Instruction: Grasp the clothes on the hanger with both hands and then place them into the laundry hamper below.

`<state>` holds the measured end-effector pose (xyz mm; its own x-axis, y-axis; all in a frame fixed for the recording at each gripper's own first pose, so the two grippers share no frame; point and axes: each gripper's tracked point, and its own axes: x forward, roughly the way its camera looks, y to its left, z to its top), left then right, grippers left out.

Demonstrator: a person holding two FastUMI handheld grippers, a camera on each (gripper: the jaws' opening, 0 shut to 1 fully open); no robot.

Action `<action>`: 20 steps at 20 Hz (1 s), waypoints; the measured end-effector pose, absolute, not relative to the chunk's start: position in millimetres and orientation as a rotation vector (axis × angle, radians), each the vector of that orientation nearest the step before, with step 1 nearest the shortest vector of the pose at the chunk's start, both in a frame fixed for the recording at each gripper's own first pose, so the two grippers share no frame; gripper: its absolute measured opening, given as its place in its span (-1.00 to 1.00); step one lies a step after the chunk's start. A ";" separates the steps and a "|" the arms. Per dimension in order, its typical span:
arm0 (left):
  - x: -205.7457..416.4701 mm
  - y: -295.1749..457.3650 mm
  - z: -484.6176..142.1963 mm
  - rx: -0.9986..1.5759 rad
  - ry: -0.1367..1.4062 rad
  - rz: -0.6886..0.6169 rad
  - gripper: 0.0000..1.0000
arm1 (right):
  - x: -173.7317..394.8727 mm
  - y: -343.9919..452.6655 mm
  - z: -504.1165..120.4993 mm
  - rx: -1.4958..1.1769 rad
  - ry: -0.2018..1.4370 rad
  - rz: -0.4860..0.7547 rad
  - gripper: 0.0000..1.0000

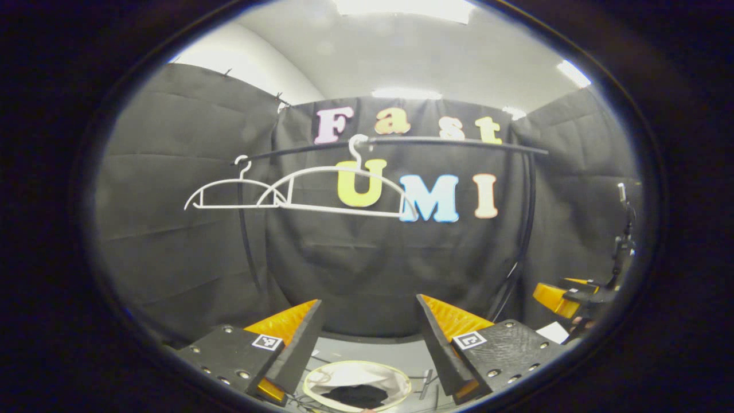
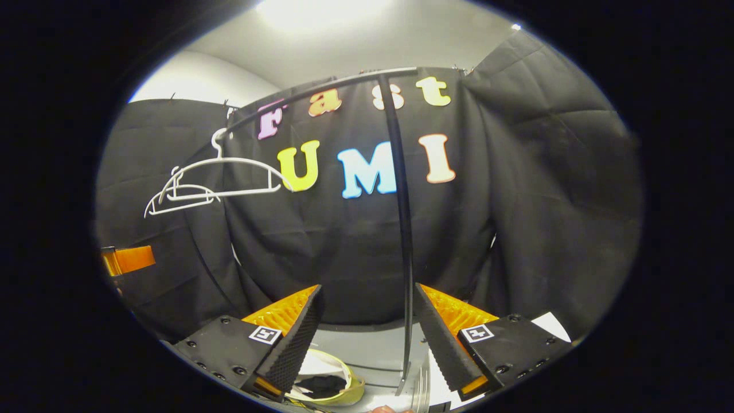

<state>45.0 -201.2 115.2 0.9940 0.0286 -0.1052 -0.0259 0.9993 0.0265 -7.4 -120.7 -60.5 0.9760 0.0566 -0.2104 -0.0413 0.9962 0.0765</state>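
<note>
In the left gripper view, the left gripper (image 1: 367,344) hangs wide apart and empty above the laundry hamper (image 1: 395,374), where the dark clothes (image 1: 354,396) already lie, while two bare hangers (image 1: 321,186) stay on the far rail (image 1: 447,141); with the garment down, the sensible finish is to draw back without snagging the rim. In the right gripper view, the right gripper (image 2: 367,338) is likewise spread and holds nothing, the rack's upright post (image 2: 403,229) crossing just ahead between its fingers, the hamper low to its left.
</note>
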 end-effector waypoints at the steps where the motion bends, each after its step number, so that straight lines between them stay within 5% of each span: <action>1: 46.1 -200.7 132.9 0.026 0.074 0.018 0.85 | -7.8 -123.4 -50.9 0.085 0.194 0.034 0.95; 7: 52.5 -170.4 197.4 0.005 -0.080 -0.006 0.84 | -12.7 -131.4 -9.0 0.116 0.114 -0.077 0.95; 20: 48.3 -121.1 187.8 -0.045 -0.193 -0.048 0.84 | -51.5 -103.7 19.0 0.078 -0.003 -0.208 0.95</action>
<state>48.3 -121.1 187.8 0.9803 -0.0437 0.1928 0.0523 0.9978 -0.0401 -51.5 -103.7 19.0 0.9785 -0.2060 -0.0053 0.2058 0.9755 0.0781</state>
